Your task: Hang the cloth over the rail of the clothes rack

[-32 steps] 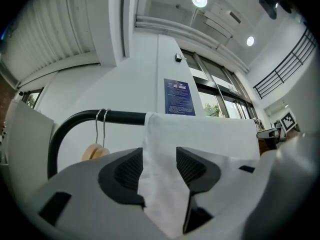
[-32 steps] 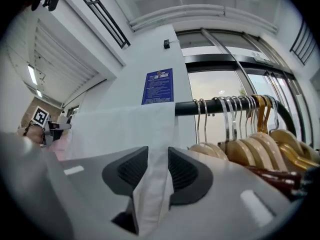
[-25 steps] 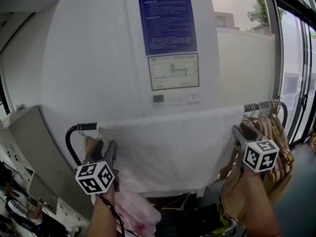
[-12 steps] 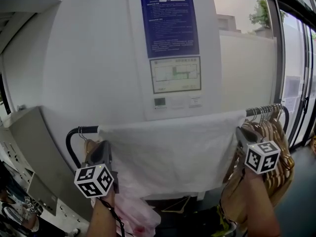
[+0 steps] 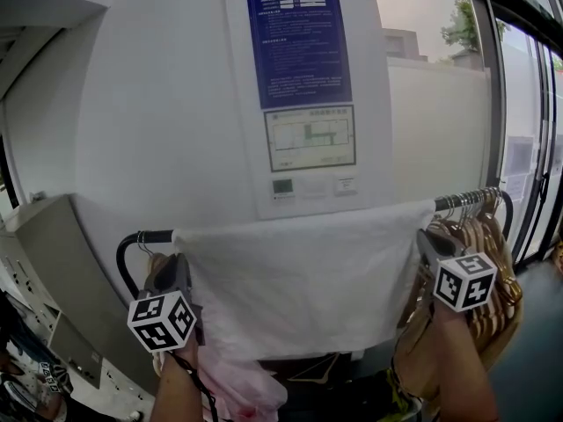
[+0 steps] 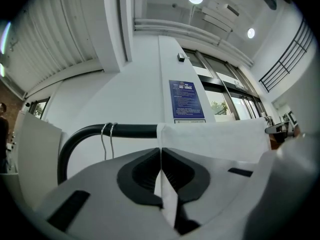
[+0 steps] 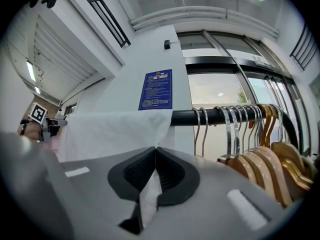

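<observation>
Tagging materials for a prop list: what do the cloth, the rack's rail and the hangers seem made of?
Cloth: thin white fabric, matte; it drapes in soft folds. Rail: probably coated metal tube, smooth black with a faint sheen. Hangers: seemingly varnished wood, tan and glossy, with shiny silver wire hooks, likely chromed steel.

We find both arms raised from below, left forearm (image 5: 180,392) and right forearm (image 5: 450,367), well apart, each gripper pointing forward and slightly upward. Left gripper (image 5: 176,266): jaws have just been opening a little, tips pinching the cloth (image 5: 299,280) edge between them. Right gripper (image 5: 426,241): jaws pressed together on the cloth's opposite edge.
</observation>
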Demonstrator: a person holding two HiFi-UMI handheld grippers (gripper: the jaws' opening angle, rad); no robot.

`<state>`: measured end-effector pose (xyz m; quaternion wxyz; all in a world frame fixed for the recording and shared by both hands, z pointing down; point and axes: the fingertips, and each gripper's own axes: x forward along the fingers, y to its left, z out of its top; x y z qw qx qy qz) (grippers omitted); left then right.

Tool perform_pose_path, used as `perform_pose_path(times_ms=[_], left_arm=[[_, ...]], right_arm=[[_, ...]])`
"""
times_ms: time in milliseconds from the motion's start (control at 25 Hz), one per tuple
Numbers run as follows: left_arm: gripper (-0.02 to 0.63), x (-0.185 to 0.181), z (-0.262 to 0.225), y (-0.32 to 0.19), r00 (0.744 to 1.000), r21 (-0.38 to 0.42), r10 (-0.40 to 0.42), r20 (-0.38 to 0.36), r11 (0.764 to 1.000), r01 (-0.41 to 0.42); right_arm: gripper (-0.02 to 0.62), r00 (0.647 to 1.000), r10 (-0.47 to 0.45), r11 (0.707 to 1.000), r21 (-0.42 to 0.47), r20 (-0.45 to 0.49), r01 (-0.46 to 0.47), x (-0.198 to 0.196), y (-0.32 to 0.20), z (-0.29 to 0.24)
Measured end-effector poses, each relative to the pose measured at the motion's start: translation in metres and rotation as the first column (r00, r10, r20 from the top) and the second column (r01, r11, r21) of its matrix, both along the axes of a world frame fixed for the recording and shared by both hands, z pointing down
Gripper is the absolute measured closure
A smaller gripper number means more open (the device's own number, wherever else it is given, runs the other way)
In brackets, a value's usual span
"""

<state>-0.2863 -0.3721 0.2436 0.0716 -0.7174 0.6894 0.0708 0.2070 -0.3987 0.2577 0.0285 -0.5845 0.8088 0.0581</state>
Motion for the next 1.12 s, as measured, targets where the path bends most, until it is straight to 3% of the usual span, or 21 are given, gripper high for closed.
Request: perform_pose_path(times_ms=[40, 480, 800, 960, 1120], left_arm=[[0.595, 0.001, -0.002, 0.001, 1.0, 0.005, 0.006, 0.005, 1.0, -0.006], [0.598, 0.005, -0.052, 0.013, 0.997, 0.048, 0.078, 0.008, 0.996, -0.078], [0.597, -0.001, -0.067, -0.003, 0.992, -0.019, 0.121, -0.035, 0.992, -0.122], [0.596, -0.007, -0.06, 0.0, 0.992, -0.01, 0.113, -0.062, 0.993, -0.114], [0.485, -0.021, -0.062, 0.003, 0.994, 0.015, 0.081, -0.077, 0.997, -0.08]], right_arm=[[0.591, 1.0, 0.001, 1.0, 0.001, -0.001, -0.001, 0.0, 0.0, -0.001], [0.591, 0.999, 0.014, 0.997, 0.079, -0.039, -0.011, 0.004, 0.017, -0.055], [0.588, 0.998, -0.014, 0.999, 0.033, -0.069, 0.017, 0.002, 0.011, -0.076], [0.549, 0.998, -0.014, 0.999, 0.034, -0.062, 0.016, 0.006, 0.013, -0.076], [0.509, 0.999, 0.003, 0.999, 0.042, -0.048, -0.001, 0.013, 0.012, -0.076]])
